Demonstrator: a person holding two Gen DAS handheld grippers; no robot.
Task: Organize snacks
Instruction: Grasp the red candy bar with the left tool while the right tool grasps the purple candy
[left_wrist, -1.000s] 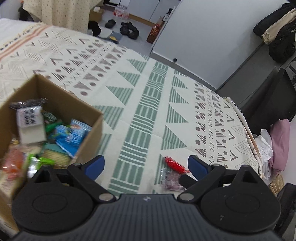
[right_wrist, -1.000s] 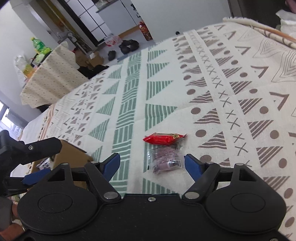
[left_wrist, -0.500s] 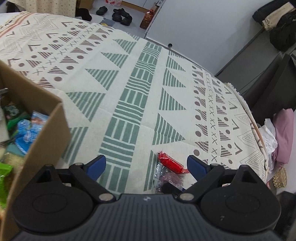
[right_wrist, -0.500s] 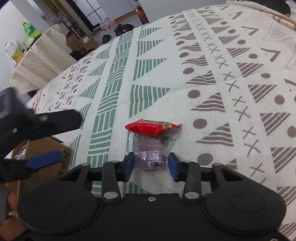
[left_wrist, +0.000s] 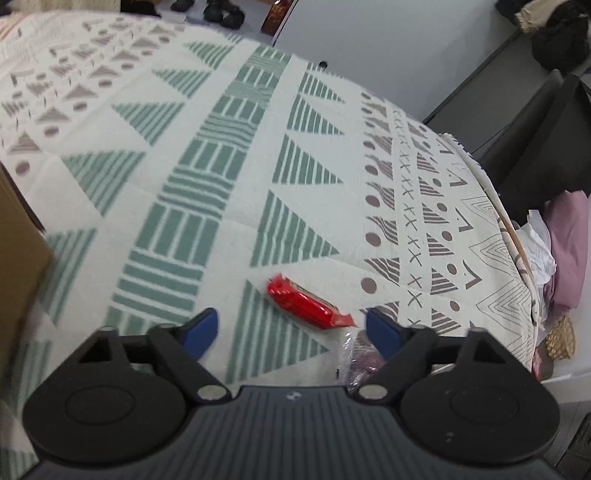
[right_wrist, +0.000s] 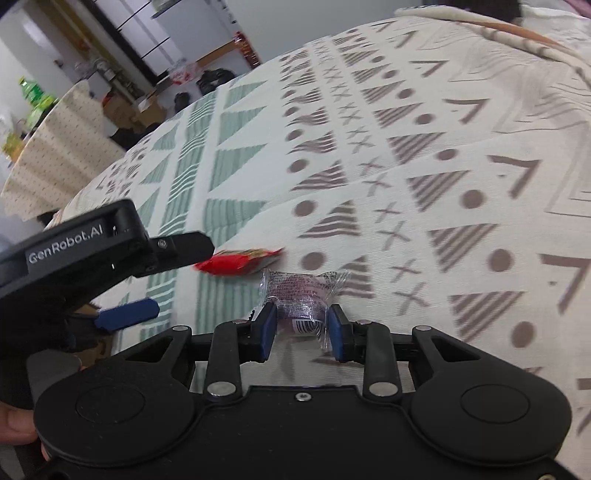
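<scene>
A red wrapped snack (left_wrist: 306, 302) lies on the patterned tablecloth (left_wrist: 221, 177), just ahead of and between the fingers of my left gripper (left_wrist: 291, 328). Those jaws are closing and do not touch it. A clear packet with a purple snack (right_wrist: 303, 295) lies beside the red snack (right_wrist: 236, 262). My right gripper (right_wrist: 301, 326) is closing with its blue pads against the packet's two sides. In the left wrist view the clear packet (left_wrist: 360, 354) is half hidden behind a finger. The cardboard box (left_wrist: 18, 236) shows only as a brown wall at the left edge.
The cloth-covered table drops off at the right, where a dark chair (left_wrist: 535, 140) and pink fabric (left_wrist: 569, 251) stand. Farther back is a second table with a dotted cloth (right_wrist: 55, 147) and a green bottle (right_wrist: 31, 92). Shoes (left_wrist: 221, 11) lie on the floor.
My left gripper moved right and down, from over the box to the red snack, its jaws narrowing. My right gripper came down and shut from wide open onto the clear packet.
</scene>
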